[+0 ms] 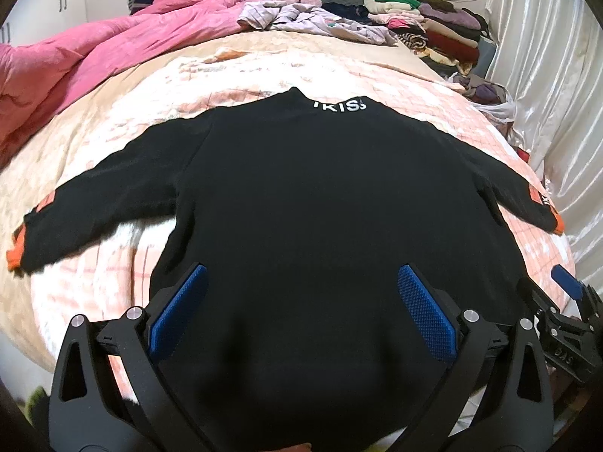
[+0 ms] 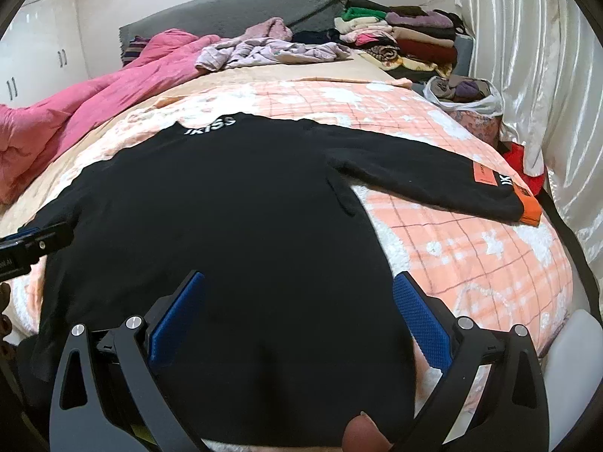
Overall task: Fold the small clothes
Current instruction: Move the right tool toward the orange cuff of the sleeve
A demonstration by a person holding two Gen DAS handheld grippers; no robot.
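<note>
A small black sweater [image 1: 320, 196] with white collar lettering and orange cuffs lies flat on the peach checked bedspread [image 1: 158, 113], both sleeves spread out sideways. My left gripper [image 1: 301, 290] hovers open over the lower hem area, nothing between its blue pads [image 1: 177, 309]. The right gripper [image 1: 565, 286] shows at the right edge of the left wrist view. In the right wrist view the same sweater [image 2: 226, 207] fills the middle, its right sleeve [image 2: 433, 177] reaching toward the curtain. My right gripper [image 2: 297, 293] stands open above the hem's right part. The left gripper [image 2: 26, 245] pokes in at the left.
A pink duvet [image 1: 94, 49] is bunched at the far left. Lilac clothes [image 1: 312, 19] and a stack of folded garments [image 1: 433, 26] sit at the bed's head. A plastic bag of clothes [image 2: 463, 94] lies by the white curtain [image 2: 527, 75] on the right.
</note>
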